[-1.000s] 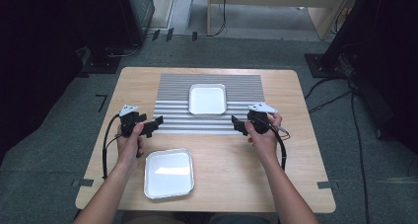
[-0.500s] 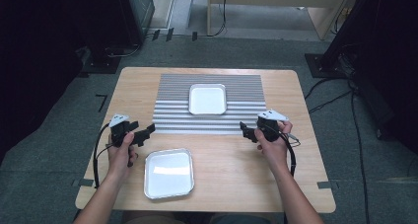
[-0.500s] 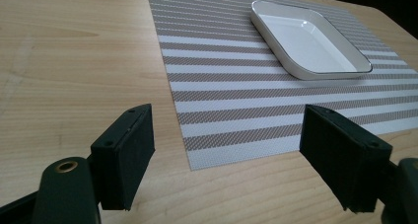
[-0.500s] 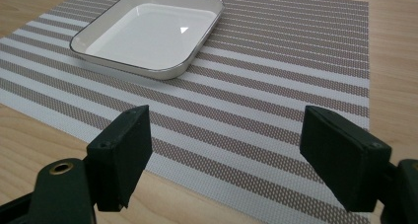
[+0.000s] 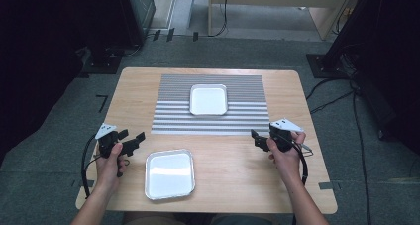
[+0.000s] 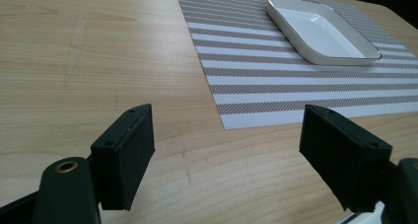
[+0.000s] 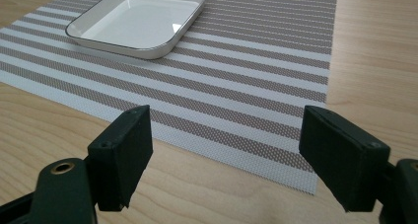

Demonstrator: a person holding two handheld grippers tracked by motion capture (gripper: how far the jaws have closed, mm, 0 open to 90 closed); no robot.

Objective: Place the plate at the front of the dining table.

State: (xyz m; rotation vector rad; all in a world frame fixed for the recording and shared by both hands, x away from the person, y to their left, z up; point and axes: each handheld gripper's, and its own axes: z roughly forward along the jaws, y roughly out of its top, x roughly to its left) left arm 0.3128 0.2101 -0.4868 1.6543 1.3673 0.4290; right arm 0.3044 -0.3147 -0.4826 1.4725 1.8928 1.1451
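Observation:
A white square dish [image 5: 209,99] sits on a grey striped placemat [image 5: 210,121] at the table's middle back; the dish [image 6: 320,30] and the mat [image 6: 296,81] lie ahead of my left gripper's jaws, and the dish [image 7: 140,20] and mat [image 7: 236,76] ahead of my right one's. A second, metal-rimmed tray [image 5: 169,173] lies near the front edge. My left gripper [image 5: 133,141] hovers open over bare wood left of that tray, its jaws wide apart [image 6: 236,160]. My right gripper [image 5: 255,137] is open just past the mat's front right corner [image 7: 231,160]. Neither holds anything.
The wooden table [image 5: 307,106] ends close behind both hands. Cables [image 5: 87,165] trail from the grippers. Dark equipment and floor cables surround the table.
Both hands have drawn back toward the table's front and outward, away from the mat. The left one moved farther left and down. Both grippers stayed open.

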